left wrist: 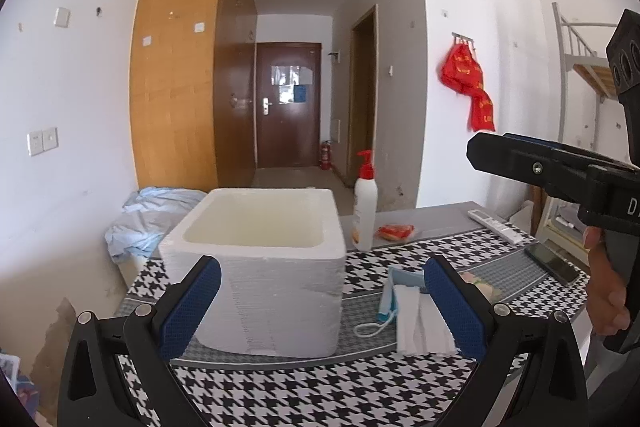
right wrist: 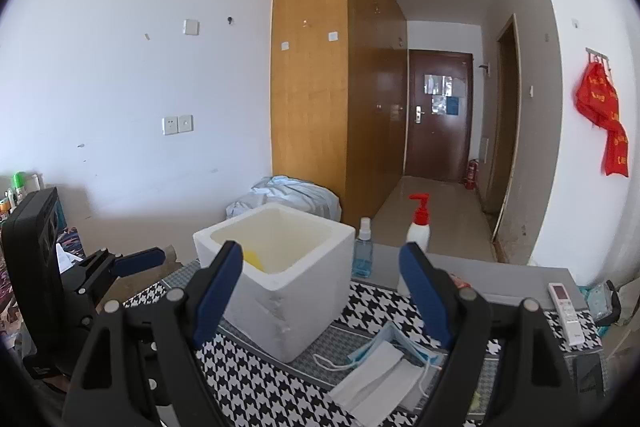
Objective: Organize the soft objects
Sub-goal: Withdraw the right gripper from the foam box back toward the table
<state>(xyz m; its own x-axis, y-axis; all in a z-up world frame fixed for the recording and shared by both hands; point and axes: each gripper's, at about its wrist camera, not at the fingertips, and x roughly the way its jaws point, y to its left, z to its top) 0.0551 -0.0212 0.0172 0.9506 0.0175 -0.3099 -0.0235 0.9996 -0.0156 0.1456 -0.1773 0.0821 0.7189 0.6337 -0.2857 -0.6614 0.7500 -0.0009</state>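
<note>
A white foam box (left wrist: 280, 299) stands open-topped on the houndstooth tablecloth (left wrist: 320, 395). In the right wrist view something yellow (right wrist: 254, 259) lies inside the box (right wrist: 304, 307). To the right of the box lies a small pile of white and blue face masks (left wrist: 412, 315) with ear loops, seen too from the right wrist (right wrist: 380, 371). My left gripper (left wrist: 320, 307) is open in front of the box and holds nothing. My right gripper (right wrist: 320, 299) is open too, above the masks and the box corner, with nothing in it. Each gripper shows in the other's view: right (left wrist: 492, 155), left (right wrist: 136, 263).
Behind the box stand a white pump bottle (left wrist: 365, 203) with a red top and a blue spray bottle (right wrist: 362, 251). A red packet (left wrist: 396, 231), a remote (left wrist: 496, 225) and a phone (left wrist: 554, 261) lie at the right. A blue-grey cloth heap (left wrist: 148, 219) sits beyond the table's left end.
</note>
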